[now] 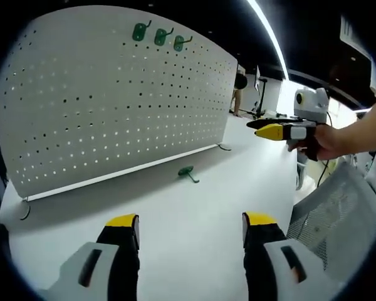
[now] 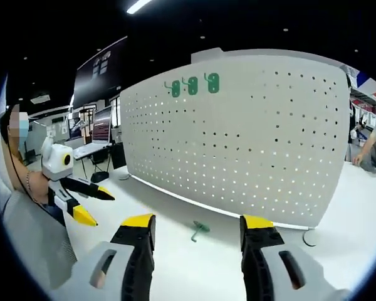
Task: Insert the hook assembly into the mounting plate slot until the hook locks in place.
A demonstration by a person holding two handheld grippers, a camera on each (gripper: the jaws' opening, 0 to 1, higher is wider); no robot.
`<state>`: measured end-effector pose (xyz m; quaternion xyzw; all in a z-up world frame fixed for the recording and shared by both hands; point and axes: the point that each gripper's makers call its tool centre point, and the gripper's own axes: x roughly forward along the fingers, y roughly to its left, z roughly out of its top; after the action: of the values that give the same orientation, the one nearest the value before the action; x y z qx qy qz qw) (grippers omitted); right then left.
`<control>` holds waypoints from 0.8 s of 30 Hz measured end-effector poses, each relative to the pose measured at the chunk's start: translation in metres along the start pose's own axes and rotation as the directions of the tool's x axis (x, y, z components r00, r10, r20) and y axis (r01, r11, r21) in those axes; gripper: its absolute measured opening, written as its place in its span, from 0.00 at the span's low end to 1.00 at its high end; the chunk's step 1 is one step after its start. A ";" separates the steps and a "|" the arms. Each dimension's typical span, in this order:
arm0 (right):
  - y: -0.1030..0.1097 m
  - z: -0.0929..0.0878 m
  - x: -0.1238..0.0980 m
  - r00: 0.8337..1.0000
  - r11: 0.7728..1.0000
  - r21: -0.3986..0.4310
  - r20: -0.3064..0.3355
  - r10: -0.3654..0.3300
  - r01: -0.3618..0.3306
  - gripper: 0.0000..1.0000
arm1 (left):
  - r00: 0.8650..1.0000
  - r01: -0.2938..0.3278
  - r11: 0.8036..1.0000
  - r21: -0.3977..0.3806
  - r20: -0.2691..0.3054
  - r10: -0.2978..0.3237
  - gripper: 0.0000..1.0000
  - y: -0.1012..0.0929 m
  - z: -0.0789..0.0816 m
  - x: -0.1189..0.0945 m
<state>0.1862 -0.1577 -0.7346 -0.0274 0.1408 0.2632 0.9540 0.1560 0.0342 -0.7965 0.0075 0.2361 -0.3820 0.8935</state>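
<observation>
A white pegboard stands upright on the white counter, resting on small feet at its ends. Three green hooks hang side by side near its top edge; in the right gripper view the same three hooks sit high on the board. A fourth green hook lies loose on the counter just in front of the board's lower edge, apart from both grippers; the right gripper view shows it flat on the counter between that view's two jaws, farther off.

The left gripper hovers over the counter with its yellow-tipped jaws spread wide and nothing between them. The right gripper is likewise wide open and empty.

In the left gripper view the right gripper comes in from the right, held in a person's hand. In the right gripper view the left gripper comes in from the left, its jaws parted.
</observation>
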 end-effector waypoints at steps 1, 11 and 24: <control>0.000 -0.002 -0.001 1.000 1.000 0.004 -0.004 0.001 -0.001 0.53 | 1.000 0.001 1.000 -0.001 0.001 -0.001 0.69 0.000 0.000 0.000; 0.003 -0.016 -0.009 1.000 1.000 0.024 -0.030 0.008 -0.007 0.54 | 1.000 0.002 1.000 -0.006 0.005 -0.002 0.69 0.000 0.001 0.000; 0.005 -0.028 -0.016 0.998 0.999 0.050 -0.057 0.019 -0.016 0.55 | 1.000 -0.001 1.000 -0.010 0.006 0.001 0.69 0.001 0.001 0.000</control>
<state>0.1637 -0.1652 -0.7569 -0.0098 0.1749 0.2671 0.9476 0.1574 0.0345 -0.7959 0.0021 0.2351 -0.3805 0.8944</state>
